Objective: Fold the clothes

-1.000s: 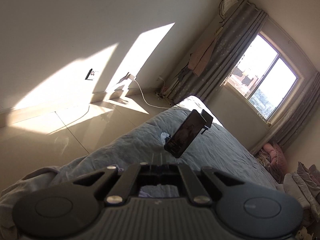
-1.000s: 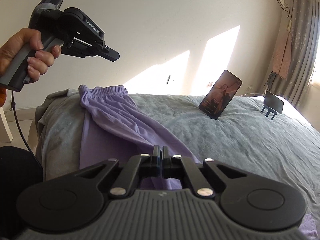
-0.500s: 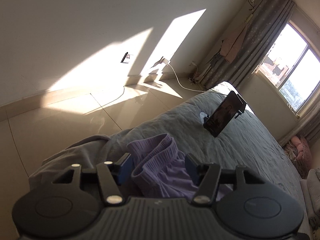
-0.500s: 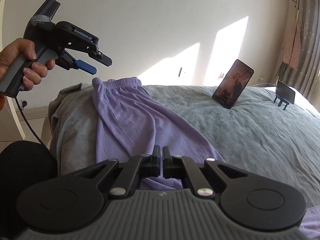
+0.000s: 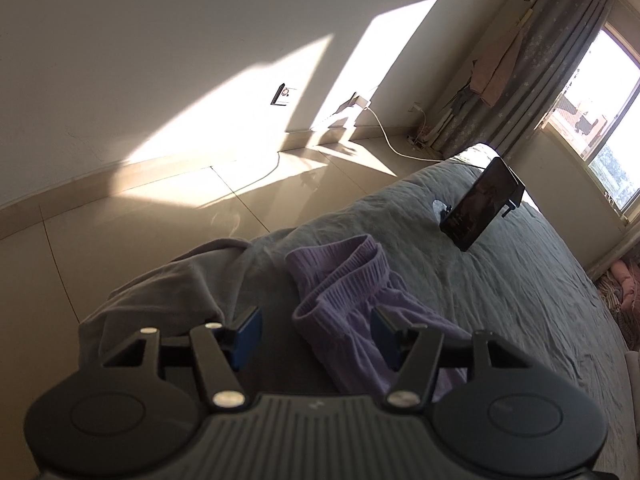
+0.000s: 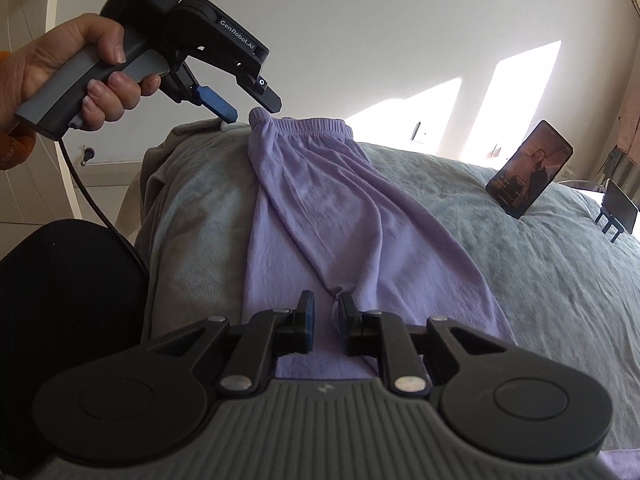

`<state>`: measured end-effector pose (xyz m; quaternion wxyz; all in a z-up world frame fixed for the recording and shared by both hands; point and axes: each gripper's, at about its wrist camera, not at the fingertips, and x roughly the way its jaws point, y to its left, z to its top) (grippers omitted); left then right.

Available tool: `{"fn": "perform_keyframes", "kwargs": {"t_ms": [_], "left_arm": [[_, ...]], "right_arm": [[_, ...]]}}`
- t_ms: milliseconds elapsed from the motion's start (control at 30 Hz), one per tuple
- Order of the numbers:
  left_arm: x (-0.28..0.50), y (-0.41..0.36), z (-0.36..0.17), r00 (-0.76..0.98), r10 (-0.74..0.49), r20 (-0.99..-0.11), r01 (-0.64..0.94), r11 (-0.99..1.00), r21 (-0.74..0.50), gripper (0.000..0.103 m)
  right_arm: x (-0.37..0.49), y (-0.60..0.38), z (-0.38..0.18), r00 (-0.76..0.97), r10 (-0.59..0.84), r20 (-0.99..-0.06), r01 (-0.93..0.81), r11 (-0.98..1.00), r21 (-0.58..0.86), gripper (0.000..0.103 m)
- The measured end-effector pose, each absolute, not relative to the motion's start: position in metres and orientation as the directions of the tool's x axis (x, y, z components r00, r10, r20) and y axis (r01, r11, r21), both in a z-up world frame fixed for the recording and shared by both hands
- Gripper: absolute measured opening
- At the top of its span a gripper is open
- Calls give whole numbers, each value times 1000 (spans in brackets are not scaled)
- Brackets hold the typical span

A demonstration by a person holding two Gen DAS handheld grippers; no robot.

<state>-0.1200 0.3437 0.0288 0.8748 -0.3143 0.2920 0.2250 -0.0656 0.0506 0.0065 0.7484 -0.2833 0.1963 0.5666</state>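
Observation:
Light purple trousers (image 6: 320, 208) lie lengthwise on a grey bedspread (image 6: 520, 272), with the elastic waistband (image 5: 352, 276) at the bed's far end. My left gripper (image 5: 316, 332) is open, and the near corner of the waistband sits between its blue pads without being pressed. From the right wrist view, the left gripper (image 6: 248, 110) hovers just over that corner, held by a hand (image 6: 80, 64). My right gripper (image 6: 326, 320) is low over the trousers' middle. Its jaws are opening, a narrow gap shows between them, and a small pucker of cloth lies by the right finger.
A phone (image 6: 528, 168) leans on a stand mid-bed, with a second small stand (image 6: 620, 208) behind it. The bedspread's corner droops over the edge toward the tiled floor (image 5: 160, 220). A cable (image 6: 100, 208) hangs from the left gripper. A dark shape (image 6: 60, 300) fills the lower left.
Both grippers were shut a second ago. The left one opened wide and tipped down onto the waistband corner. The right one sank toward the trousers and parted its jaws slightly.

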Motion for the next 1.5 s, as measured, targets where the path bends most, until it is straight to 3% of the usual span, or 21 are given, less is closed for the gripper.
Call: {"fn": "perform_keyframes", "kwargs": {"t_ms": [100,233,467,567,633,700,1133,1300,1500], "left_arm": [[-115,341,25,706,209,-677,-592,699,-402,55],[-115,343,20,699,212,-683,-611,674,-416,29],[-122,343,22,739,207,-641,-594,650,-475,10],[-120,342,28,765,205,-610,-570,656,-494,9],[-114,343,32,790,187,-584,-541,661,-520,8],[-103,347,37,818,163,-551,-502,670,-547,8],[-24,379,39,929,-94,-359,-237,595,-768,7],[-31,401,23,933,-127,-337,-224,529,-819,7],[-62,418,0,917,-122,-381,-266,525,-808,7]], "right_arm": [[-62,52,4,278,734,-619,-960,193,-202,18],[-58,51,1,275,736,-619,-961,196,-195,23],[-56,48,0,284,741,-609,-958,194,-211,29],[-54,48,-3,301,731,-613,-953,201,-228,28],[-52,48,-4,313,722,-617,-949,212,-233,5],[-48,48,-2,329,722,-609,-944,241,-224,3],[-27,38,52,495,721,-485,-867,451,-213,1],[-42,37,61,462,741,-488,-885,424,-194,1],[-65,49,46,373,743,-555,-926,340,-168,0]]}}
